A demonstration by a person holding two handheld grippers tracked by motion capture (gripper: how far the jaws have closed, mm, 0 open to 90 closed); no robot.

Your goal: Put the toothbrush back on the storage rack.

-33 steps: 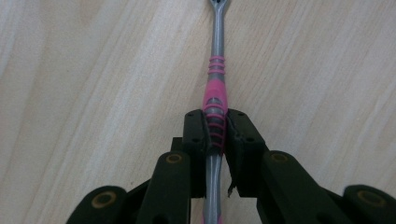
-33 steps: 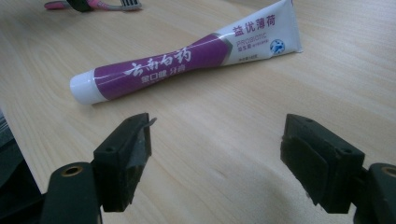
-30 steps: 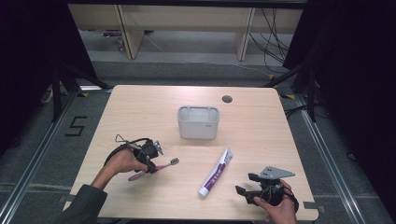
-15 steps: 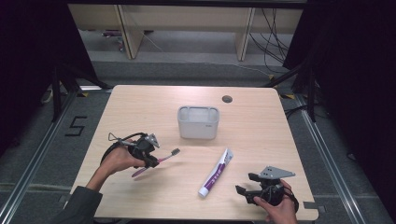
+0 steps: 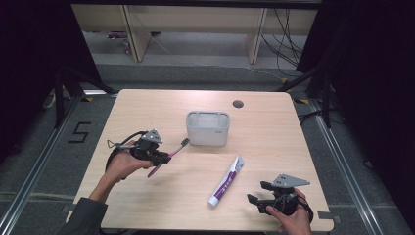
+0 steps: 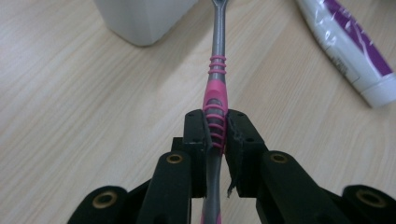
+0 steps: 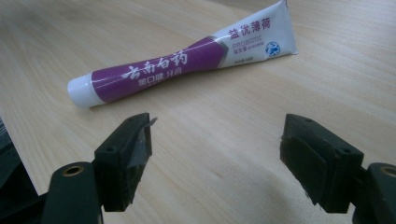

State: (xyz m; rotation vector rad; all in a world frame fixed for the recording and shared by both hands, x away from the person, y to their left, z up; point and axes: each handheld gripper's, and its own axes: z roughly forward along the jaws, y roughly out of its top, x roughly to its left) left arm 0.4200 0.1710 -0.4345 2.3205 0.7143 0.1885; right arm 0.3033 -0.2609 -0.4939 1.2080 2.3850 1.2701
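toothbrush (image 5: 169,156) sits clamped at its pink grip between the pressed jaws of the left gripper (image 5: 157,155), lifted off the table (image 5: 274,127) on the person's left, its grey neck and head pointing ahead and to the right toward the white holder (image 5: 207,128). in the left gripper view the toothbrush (image 6: 215,109) runs straight out along the jaws' own line, with the holder (image 6: 144,18) just off to the left of its neck, so the brush's long axis nearly passes the holder's near corner rather than aiming into its open top. that is the relation the coming move turns on, as i judge it: the holder lies beyond and slightly aside of the bristle end, close by, and the brush would have to be tipped more upright before it could drop in. the left hand is plainly the nearer one to the holder. the right gripper (image 5: 258,192) rests low at the table's near right corner with its jaws spread and nothing between them; in its own view the purple toothpaste tube (image 7: 182,58) lies flat just ahead, cap end to the left, crosswise to the jaws and not touching them.
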